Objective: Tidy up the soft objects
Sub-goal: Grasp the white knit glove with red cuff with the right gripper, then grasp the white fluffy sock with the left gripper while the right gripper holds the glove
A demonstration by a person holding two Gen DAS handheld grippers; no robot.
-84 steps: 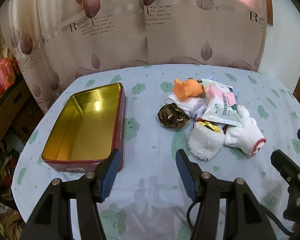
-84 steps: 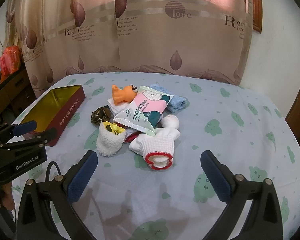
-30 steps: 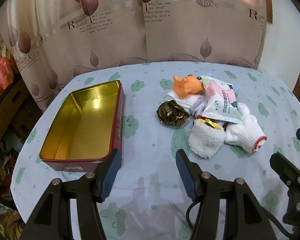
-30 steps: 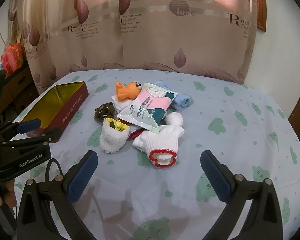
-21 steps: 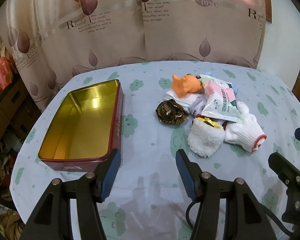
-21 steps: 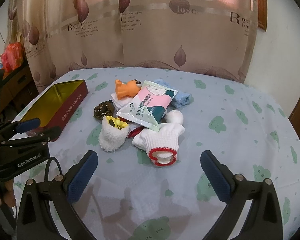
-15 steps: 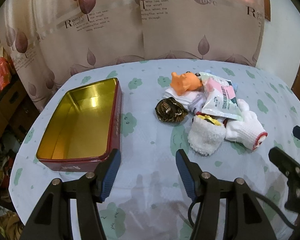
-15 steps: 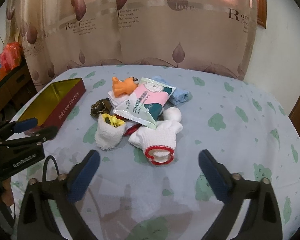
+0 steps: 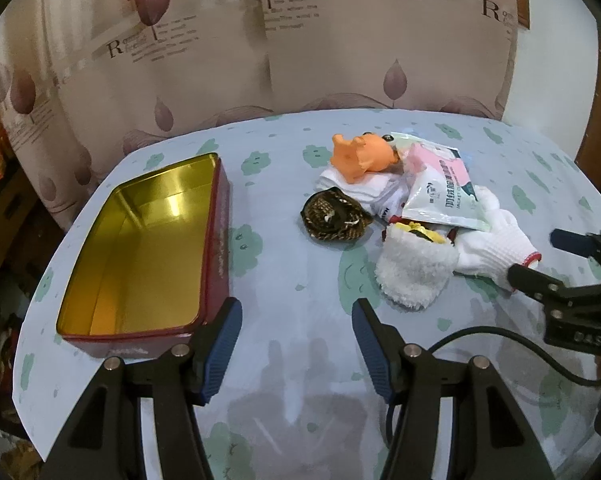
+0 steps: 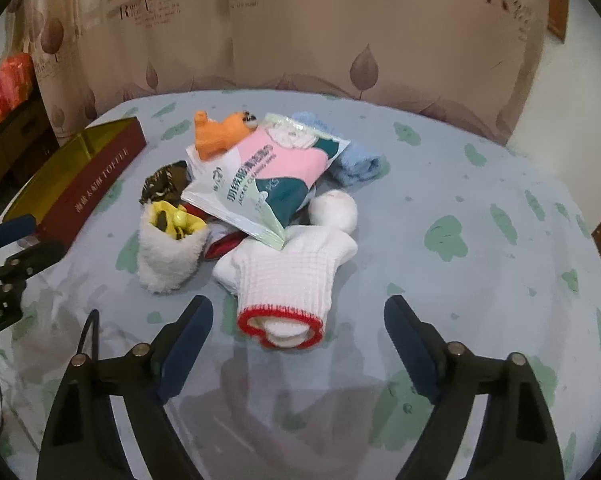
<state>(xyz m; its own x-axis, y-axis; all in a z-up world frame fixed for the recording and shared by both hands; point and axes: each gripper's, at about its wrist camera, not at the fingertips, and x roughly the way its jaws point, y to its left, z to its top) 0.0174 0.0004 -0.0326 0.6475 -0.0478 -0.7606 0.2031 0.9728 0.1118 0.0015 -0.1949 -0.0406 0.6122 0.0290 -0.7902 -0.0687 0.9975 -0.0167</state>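
A pile of soft things lies mid-table: a white knit glove with a red cuff (image 10: 288,276), a fluffy white sock (image 10: 168,254), a pink-and-green wipes pack (image 10: 268,176), an orange toy (image 10: 220,132), a blue cloth (image 10: 354,160) and a dark patterned pouch (image 9: 334,220). An open red tin with a gold inside (image 9: 148,244) stands to the left. My right gripper (image 10: 298,334) is open, low over the cloth, its jaws either side of the glove's cuff. My left gripper (image 9: 296,340) is open and empty, near the tin's front corner.
The table (image 9: 284,276) wears a pale blue cloth with green cloud prints. A leaf-print curtain (image 9: 300,48) hangs behind it. Dark furniture (image 10: 8,140) stands at the left. A cable (image 9: 520,344) runs from the right gripper.
My right gripper has moved forward and down to the glove, which now lies between its open jaws. My left gripper has barely moved.
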